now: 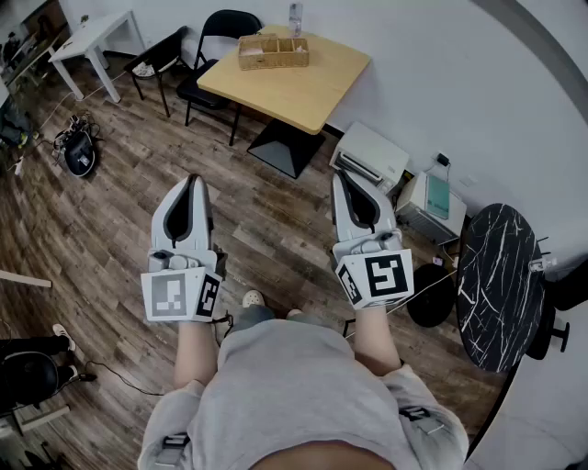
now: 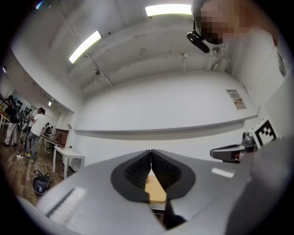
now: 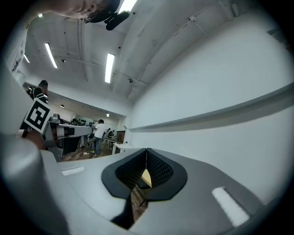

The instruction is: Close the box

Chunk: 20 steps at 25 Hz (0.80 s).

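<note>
Left gripper (image 1: 195, 180), left of centre: jaws pressed together, nothing between them. Right gripper (image 1: 342, 174), right of centre: jaws likewise together, empty. Both are held above the wood floor (image 1: 266, 229). Box (image 1: 273, 50) sits upper centre on the tan counter (image 1: 312, 92), well apart from both grippers. Bottle (image 1: 295, 16) just behind it.

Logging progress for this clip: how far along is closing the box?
Nothing looks done: the box still appears open on the wooden table, well ahead of both grippers. In hand: nothing; the left gripper and right gripper are shut and empty, held out over the floor. Left: approach the table and close the box.
</note>
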### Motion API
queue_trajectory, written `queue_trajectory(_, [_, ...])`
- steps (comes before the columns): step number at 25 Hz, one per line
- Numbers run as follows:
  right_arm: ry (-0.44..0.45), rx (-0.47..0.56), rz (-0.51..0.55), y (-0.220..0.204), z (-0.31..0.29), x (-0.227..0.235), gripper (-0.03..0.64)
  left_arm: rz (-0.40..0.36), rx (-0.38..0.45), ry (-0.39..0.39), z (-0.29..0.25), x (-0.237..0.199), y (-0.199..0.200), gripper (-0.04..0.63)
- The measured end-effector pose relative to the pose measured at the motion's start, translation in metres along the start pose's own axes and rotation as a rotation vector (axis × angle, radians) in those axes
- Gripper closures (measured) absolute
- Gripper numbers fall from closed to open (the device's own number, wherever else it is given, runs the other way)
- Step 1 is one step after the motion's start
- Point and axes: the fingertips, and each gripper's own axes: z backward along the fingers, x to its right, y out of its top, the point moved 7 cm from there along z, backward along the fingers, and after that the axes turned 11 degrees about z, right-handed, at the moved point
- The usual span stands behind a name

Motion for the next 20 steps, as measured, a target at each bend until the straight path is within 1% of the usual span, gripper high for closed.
queue_trajectory(11, [-0.011, -0.002, 0.012, 0.003, -0.008, -0.009, 0.612, 0.006, -0.001, -0.02, -0.003, -0.009, 0.001, 0.535])
queue_trajectory(20, [-0.052, 0.006, 0.03, 0.003, -0.038, -0.018, 0.612, -0.001, 0.021, -0.063, -0.024, -0.038, 0.005, 0.535])
